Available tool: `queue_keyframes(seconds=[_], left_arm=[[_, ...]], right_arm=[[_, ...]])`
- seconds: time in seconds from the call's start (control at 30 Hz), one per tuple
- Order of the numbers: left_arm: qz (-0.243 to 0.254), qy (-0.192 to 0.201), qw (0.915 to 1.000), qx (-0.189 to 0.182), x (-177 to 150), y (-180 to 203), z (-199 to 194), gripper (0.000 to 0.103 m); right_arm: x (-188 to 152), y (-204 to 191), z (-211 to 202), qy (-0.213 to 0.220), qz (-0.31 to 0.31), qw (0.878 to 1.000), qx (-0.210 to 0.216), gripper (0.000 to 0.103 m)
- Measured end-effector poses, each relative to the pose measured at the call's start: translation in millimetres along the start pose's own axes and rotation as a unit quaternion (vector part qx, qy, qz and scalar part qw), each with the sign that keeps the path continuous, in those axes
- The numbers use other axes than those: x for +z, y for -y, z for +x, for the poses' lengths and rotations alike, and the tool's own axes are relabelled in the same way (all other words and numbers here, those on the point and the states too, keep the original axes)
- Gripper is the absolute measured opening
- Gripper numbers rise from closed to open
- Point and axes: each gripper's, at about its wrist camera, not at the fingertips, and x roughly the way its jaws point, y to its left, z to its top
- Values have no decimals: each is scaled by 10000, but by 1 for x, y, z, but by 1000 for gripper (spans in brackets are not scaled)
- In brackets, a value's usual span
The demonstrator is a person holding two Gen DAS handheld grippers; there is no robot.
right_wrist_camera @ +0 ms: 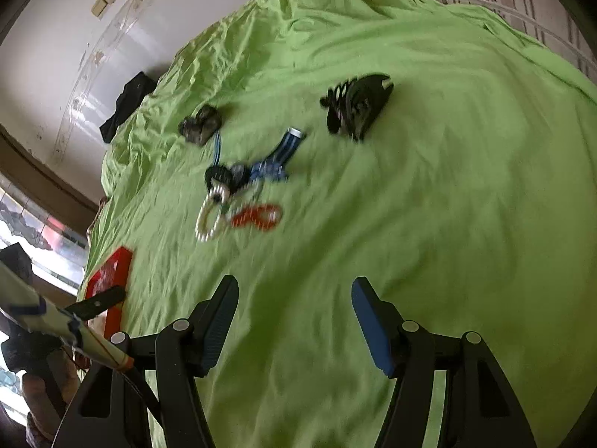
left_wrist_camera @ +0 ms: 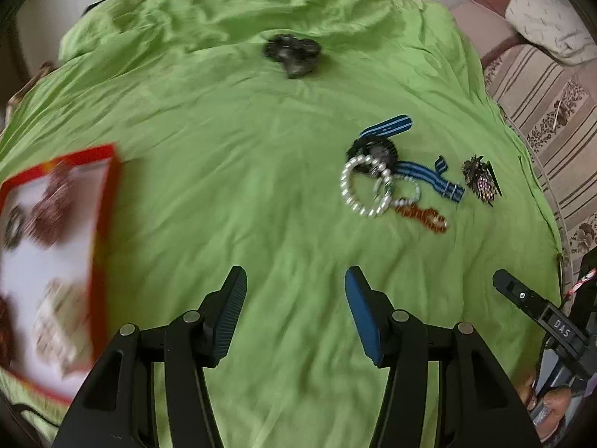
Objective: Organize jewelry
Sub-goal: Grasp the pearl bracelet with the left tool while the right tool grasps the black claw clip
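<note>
Both tools are empty & their jaws stand apart, w/ only green sheet (left_wrist_camera: 231, 171) between them. Left tool (left_wrist_camera: 294, 310) hangs over the bed, just right of the red-edged box (left_wrist_camera: 106, 231), which already has some beads in it. Right tool (right_wrist_camera: 294, 321) hangs over bare sheet, well short of the pile.

The jewelry sits in a small heap on the bed: pearl bracelet (left_wrist_camera: 363, 188), blue striped strap (left_wrist_camera: 429, 175), orange bead string (left_wrist_camera: 423, 216), all touching & tangled. A sparkly brooch (left_wrist_camera: 479, 179) lies just beside them, alone. A dark lump (left_wrist_camera: 291, 54) sits far back, too blurry to name.

I think the step is: reach for one piece & carry it to the box. Good way to do it:
- pick the brooch or the orange string 1st, they sit at the edge of the heap
- come down straight, pinch one thing only, not the sheet
- lift slow so the pearls don't drag along
- use the other tool to hold the heap down if it snags
</note>
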Motion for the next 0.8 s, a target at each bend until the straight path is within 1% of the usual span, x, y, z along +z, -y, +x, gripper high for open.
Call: queue_keyframes(seconds=[0.13,0.23,0.43,0.5,0.6,0.73,0.77,0.8], left_arm=[[152,-42,9998,-136,23,16,30,54],[218,-62,9997,-130,41,24,55,53],[173,-149,9992,-317,67,28,90,52],[225,-166,9989,-364,72,32,100,52],[430,-154,9982,-383,78,41,109,52],[637,-157,9974,-315,79,51,121,52],[654,-140,9973,-300,79,52,123,51],[661,-113,9974,-279,78,52,123,46]], right_arm=[[24,7,4,239,25,9997,-64,68],[43,15,6,420,32,9989,-194,68],[75,21,20,559,14,9979,-318,70],[83,20,27,620,-71,9971,-430,70],[93,16,38,682,-222,9957,-589,72],[101,13,51,736,-355,9938,-758,73],[102,13,54,755,-383,9932,-801,73],[103,13,56,778,-415,9926,-834,73]])
